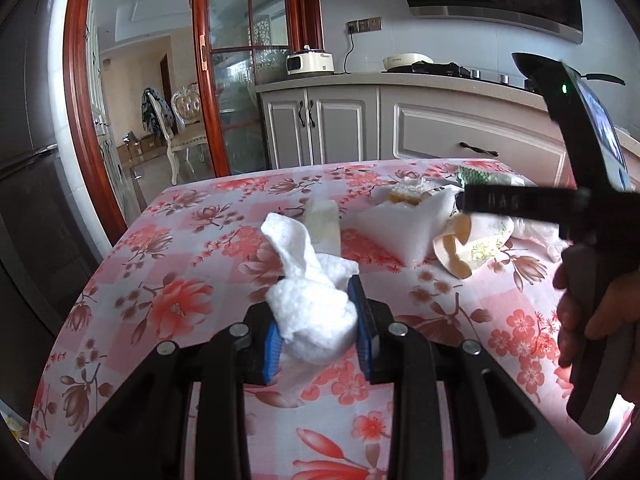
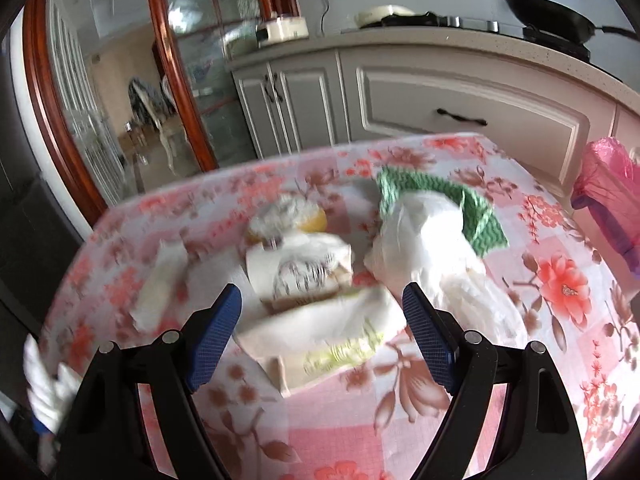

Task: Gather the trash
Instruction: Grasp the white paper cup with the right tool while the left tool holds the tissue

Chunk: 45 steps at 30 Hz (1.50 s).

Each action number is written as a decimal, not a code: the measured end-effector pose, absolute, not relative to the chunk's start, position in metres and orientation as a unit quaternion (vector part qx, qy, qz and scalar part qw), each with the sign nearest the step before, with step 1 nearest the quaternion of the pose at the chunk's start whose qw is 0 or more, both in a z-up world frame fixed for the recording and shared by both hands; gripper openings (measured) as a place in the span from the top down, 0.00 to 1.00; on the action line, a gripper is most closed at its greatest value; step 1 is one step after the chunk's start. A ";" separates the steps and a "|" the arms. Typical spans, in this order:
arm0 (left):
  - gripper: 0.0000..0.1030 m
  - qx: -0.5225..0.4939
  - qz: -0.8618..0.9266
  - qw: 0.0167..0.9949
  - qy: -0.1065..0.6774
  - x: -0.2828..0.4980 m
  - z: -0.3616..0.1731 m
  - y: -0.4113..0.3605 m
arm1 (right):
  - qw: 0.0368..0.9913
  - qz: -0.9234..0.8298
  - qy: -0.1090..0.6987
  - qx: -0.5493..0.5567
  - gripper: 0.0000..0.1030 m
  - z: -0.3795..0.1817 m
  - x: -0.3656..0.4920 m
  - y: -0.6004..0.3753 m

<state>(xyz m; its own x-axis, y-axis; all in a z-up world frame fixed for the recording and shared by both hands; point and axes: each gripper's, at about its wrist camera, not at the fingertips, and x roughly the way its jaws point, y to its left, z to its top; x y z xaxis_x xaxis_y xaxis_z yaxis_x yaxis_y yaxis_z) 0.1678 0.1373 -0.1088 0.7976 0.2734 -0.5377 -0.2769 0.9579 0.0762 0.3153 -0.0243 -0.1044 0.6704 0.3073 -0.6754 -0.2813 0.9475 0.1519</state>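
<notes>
Tissue wad [image 1: 310, 312] clamped in left gripper [image 1: 318, 320] jaws; right gripper [image 2: 322, 336] jaws apart.

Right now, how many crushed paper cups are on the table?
2: one crushed paper cup lies centre table, the other lies nearer, just ahead of the open right hand-held gripper. More may hide under tissues.

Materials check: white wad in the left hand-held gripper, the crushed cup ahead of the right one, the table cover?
White wad: looks like paper towel, matte, embossed and dimpled, crumpled soft between the pads of the left hand-held gripper.
Crushed cup: probably thin paper, printed outside, plain cream inside, flattened with sharp creases.
Table cover: floral print, smooth and slightly glossy; likely plastic or oilcloth, though I can't be sure.
</notes>
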 end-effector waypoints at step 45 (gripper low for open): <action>0.71 -0.018 0.129 0.952 0.278 0.163 -0.105 0.125 | 0.907 0.084 0.412 0.023 0.29 -0.125 0.279 -0.102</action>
